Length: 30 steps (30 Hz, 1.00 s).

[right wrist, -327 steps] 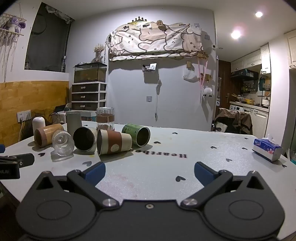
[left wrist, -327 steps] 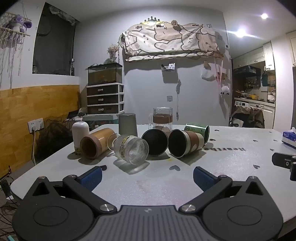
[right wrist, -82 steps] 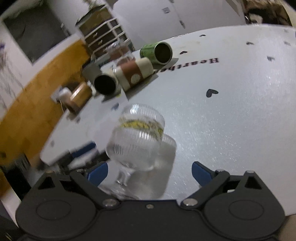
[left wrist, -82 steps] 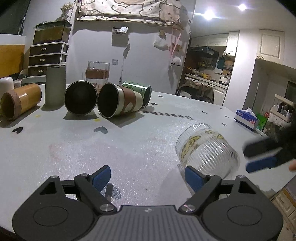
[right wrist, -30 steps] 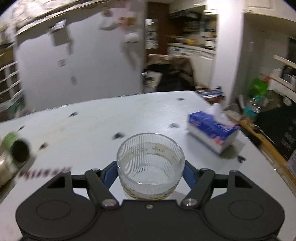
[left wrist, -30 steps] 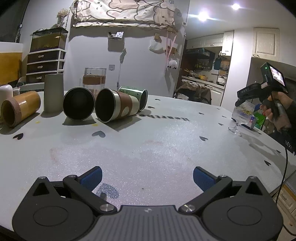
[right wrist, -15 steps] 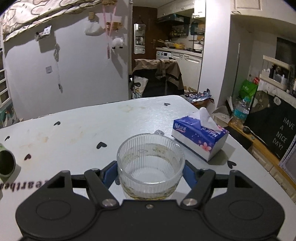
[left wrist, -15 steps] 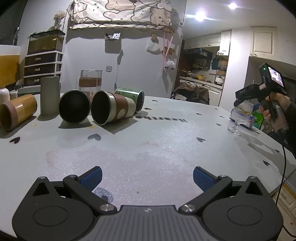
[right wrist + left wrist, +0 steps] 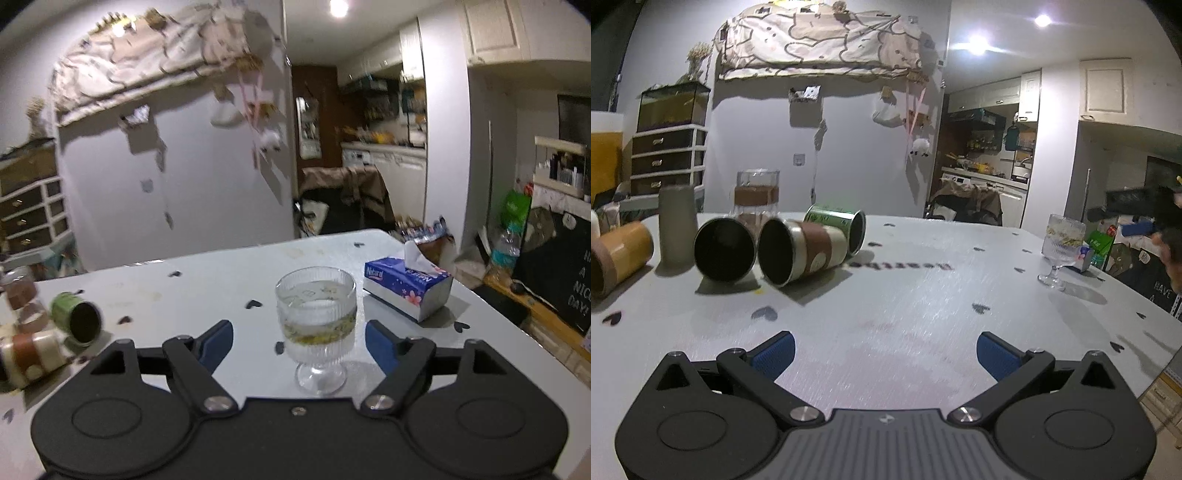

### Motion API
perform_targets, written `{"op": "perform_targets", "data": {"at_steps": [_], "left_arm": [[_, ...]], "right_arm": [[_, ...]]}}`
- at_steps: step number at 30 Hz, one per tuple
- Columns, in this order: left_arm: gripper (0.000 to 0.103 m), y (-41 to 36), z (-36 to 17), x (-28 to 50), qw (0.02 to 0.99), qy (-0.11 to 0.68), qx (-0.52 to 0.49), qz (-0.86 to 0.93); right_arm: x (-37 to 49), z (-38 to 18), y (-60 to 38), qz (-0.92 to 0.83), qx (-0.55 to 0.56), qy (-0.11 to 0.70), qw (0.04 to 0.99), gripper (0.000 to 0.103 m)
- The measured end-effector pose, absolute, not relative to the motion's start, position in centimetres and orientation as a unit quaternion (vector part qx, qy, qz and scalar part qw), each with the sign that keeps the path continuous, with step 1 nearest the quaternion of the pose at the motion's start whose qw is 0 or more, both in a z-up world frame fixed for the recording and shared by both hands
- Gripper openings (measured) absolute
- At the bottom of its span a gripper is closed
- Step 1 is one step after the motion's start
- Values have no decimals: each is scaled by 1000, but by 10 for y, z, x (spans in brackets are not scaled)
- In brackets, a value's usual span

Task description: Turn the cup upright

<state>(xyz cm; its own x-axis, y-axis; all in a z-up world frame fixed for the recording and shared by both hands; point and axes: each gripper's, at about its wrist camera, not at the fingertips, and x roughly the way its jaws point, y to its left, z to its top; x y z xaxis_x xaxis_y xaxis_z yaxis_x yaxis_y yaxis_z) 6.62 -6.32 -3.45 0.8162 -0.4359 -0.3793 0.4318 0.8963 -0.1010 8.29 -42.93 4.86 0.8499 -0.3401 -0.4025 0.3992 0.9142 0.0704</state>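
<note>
The ribbed glass goblet [image 9: 316, 312] stands upright on its foot on the white table [image 9: 207, 291], between the tips of my right gripper [image 9: 299, 341]. The jaws are open and clear of the glass on both sides. In the left wrist view the goblet [image 9: 1061, 248] stands at the far right of the table, with the right gripper [image 9: 1137, 229] raised just right of it. My left gripper [image 9: 884, 354] is open and empty, low over the table's near side.
Several cups lie on their sides at the back left: a dark one [image 9: 724, 249], a brown-banded one [image 9: 798, 251], a green one [image 9: 839, 227] and a tan one [image 9: 618, 258]. A grey cup [image 9: 676, 229] stands upside down. A tissue box [image 9: 406, 290] sits right of the goblet.
My right gripper has opened, let go of the goblet and pulled back and up a little. The goblet now stands free on the table. The left gripper has barely moved.
</note>
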Motion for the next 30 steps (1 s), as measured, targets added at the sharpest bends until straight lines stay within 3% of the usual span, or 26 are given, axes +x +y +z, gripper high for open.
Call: {"op": "perform_targets", "data": {"at_steps": [18,30], "left_arm": [[103,-103,-20,58,953,160,23,-257],[103,-117,-29,41,952,150,46,-264]], "right_arm": [[-41,-11,-355,-193,53,145,969,88],[-66,-26,-325,-212,17,123,969,103]]}}
